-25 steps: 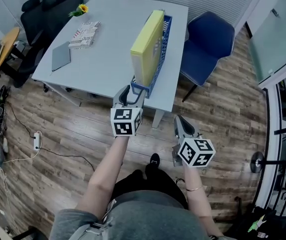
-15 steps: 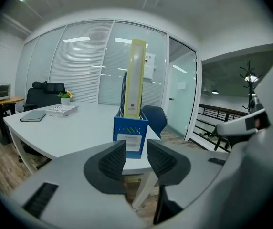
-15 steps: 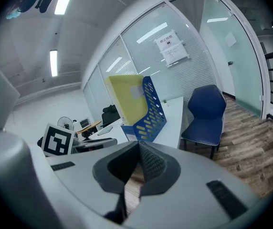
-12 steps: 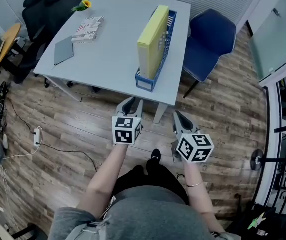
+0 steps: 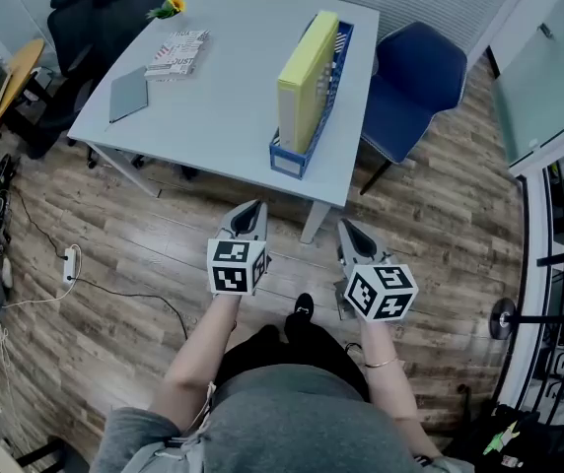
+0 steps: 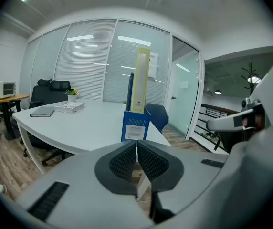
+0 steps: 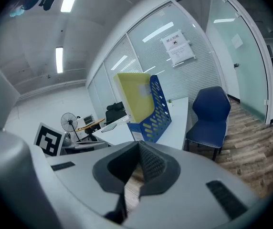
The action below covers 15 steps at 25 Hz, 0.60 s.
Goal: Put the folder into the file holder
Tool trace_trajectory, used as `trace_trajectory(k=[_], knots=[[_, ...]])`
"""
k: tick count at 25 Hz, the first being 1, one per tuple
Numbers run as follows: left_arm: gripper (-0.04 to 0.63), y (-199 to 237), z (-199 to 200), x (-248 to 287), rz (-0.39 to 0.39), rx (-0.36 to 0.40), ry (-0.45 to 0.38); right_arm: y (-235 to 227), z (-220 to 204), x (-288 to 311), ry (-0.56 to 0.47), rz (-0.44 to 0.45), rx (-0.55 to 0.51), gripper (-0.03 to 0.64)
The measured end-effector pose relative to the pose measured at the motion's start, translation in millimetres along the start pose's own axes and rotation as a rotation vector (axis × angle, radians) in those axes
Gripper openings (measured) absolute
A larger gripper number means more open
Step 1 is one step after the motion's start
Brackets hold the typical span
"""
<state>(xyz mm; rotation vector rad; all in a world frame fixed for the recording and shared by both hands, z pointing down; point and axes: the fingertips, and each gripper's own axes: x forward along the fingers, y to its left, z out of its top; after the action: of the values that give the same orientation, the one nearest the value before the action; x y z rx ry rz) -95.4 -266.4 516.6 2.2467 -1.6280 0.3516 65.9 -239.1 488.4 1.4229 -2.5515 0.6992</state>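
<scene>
The folder [image 5: 307, 79] stands in the blue file holder [image 5: 290, 162] on the table [image 5: 213, 106]. Its bottom is hidden, so it only looks fully in. The left gripper [image 5: 249, 215] is closing tight on nothing. The right gripper [image 5: 353, 236] is pinched together and empty too. Both are apart from the table. No more moves seem needed.

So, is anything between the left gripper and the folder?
Nothing loose. The left gripper, shut and empty, is off the table's near edge; the folder stands in the holder, whose front wall faces the gripper.
</scene>
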Motion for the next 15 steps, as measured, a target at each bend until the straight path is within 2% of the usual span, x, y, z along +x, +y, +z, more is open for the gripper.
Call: trace_trajectory(k=[6,15], knots=[[0.031,0,3,-10,-0.003,-0.052,-0.005,-3,-1,-4,0.002,-0.002,-0.011,0.003],[0.032,-10,-7,-12,0.0,-0.061,0.051,-9,-5,-6,0.027,-0.011,-0.042,0.003]])
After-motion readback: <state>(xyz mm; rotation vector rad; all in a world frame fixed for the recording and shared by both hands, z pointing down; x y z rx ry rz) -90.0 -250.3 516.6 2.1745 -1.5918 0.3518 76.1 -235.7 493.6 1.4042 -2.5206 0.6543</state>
